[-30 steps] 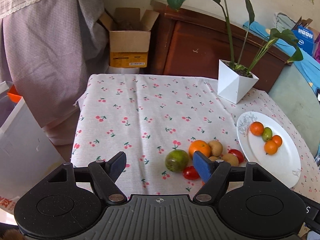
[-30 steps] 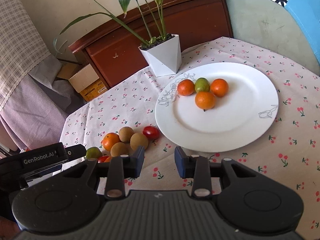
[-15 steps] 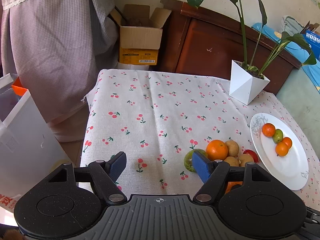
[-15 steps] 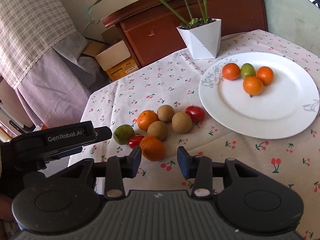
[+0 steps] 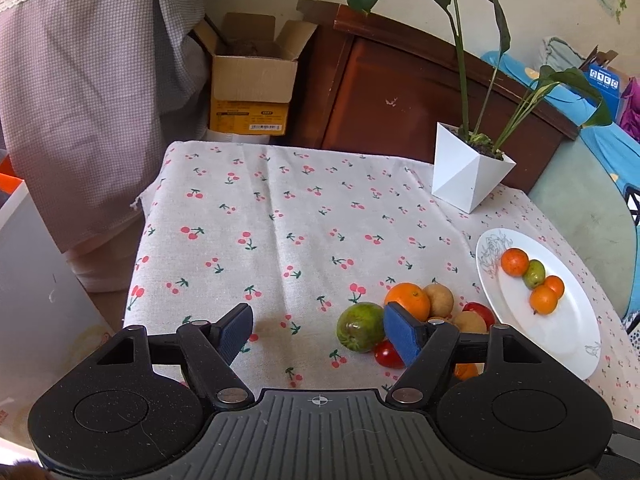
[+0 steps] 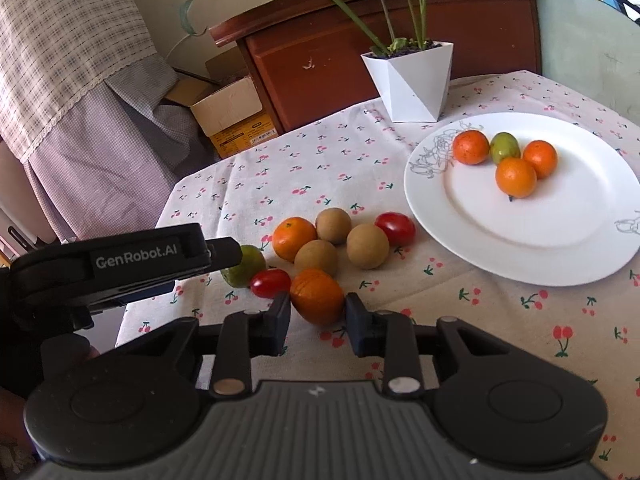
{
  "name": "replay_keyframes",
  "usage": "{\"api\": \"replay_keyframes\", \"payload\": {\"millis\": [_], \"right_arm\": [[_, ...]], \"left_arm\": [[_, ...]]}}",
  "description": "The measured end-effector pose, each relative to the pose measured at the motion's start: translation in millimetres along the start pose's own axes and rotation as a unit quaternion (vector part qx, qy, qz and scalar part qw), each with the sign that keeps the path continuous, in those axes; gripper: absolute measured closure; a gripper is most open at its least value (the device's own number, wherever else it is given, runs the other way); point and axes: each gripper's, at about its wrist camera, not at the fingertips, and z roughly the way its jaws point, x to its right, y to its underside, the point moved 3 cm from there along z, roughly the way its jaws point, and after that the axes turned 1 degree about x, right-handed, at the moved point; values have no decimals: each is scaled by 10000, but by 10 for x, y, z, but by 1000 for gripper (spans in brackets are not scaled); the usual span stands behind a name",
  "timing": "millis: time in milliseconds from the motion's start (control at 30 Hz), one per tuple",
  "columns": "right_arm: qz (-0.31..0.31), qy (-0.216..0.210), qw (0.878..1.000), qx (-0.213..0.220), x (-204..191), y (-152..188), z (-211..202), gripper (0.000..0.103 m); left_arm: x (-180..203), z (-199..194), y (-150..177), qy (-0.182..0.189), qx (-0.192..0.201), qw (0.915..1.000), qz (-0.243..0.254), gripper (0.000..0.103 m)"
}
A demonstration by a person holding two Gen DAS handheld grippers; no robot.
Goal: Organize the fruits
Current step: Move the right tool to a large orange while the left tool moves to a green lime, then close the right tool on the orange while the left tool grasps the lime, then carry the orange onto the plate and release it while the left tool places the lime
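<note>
At 9 o'clock the left gripper [image 5: 318, 330] hovers wide open and empty, while the right gripper [image 6: 318, 322] is open around the nearest orange [image 6: 317, 295], not yet closed. At 2 o'clock the plate [image 6: 560, 248] holds four fruits; seven others on the tablecloth [image 6: 460, 300] remain, I judge.

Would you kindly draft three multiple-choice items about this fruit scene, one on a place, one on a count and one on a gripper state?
1. Where does the white planter stand?
A. on the plate
B. on the tablecloth beyond the plate
C. on the floor

2. How many fruits lie on the white plate?
A. two
B. four
C. six

3. How is the right gripper?
A. open, at the nearest orange
B. shut on a tomato
C. lifting an orange

Answers:
1 B: it sits on the cloth behind the plate.
2 B: three orange, one green.
3 A: its fingers flank the orange, which rests on the cloth.
</note>
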Motion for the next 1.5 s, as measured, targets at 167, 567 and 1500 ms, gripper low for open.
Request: {"api": "replay_keyframes", "payload": {"millis": [167, 567, 1500], "right_arm": [[35, -22, 10000, -8, 13, 6, -7, 74], [82, -15, 10000, 24, 7, 18, 3, 74], [613, 375, 9946, 749, 380, -296, -424, 74]], "left_arm": [[69, 80, 19, 148, -22, 9999, 5, 38], [153, 146, 60, 196, 39, 9994, 291, 58], [522, -220, -178, 655, 666, 9949, 391, 76]]}}
